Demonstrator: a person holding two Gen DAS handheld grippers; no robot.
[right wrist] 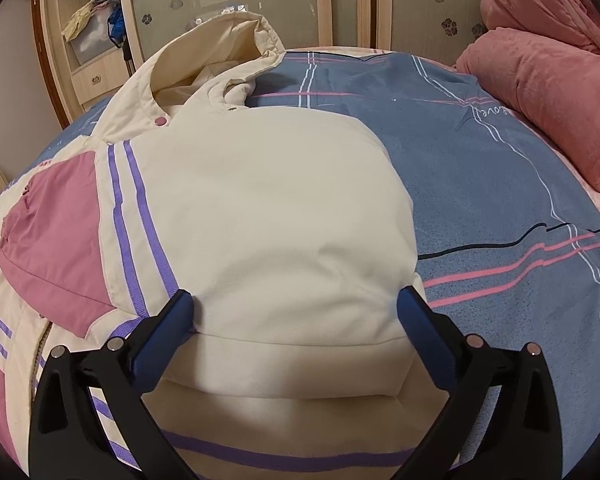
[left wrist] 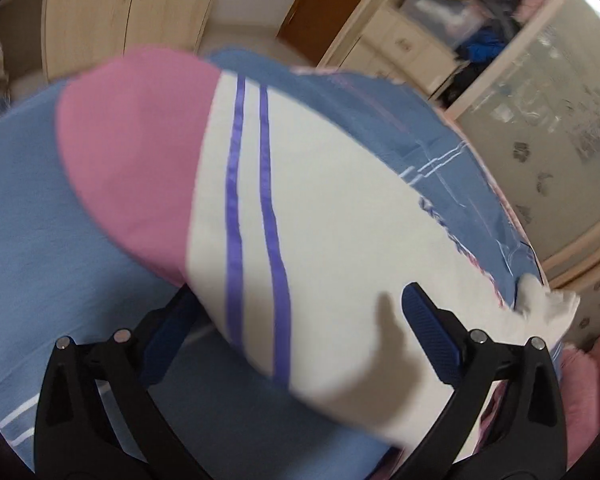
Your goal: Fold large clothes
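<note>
A cream padded jacket (right wrist: 268, 208) with pink panels and purple stripes lies on a blue bed sheet (right wrist: 500, 184); its hood (right wrist: 220, 52) points to the far side. A sleeve is folded across the body. My right gripper (right wrist: 296, 304) is open, its jaws wide apart over the folded cream sleeve end. In the left wrist view a cream sleeve (left wrist: 308, 216) with a pink cuff end and two purple stripes stretches away from me. My left gripper (left wrist: 296, 312) is open around it; its left finger is partly hidden under the cloth.
A pink folded quilt (right wrist: 548, 80) lies at the bed's far right. Wardrobes with frosted sliding doors (right wrist: 340, 4) stand behind the bed. An open shelf with clothes (left wrist: 468, 20) and wooden cupboards (left wrist: 120, 8) show in the left wrist view.
</note>
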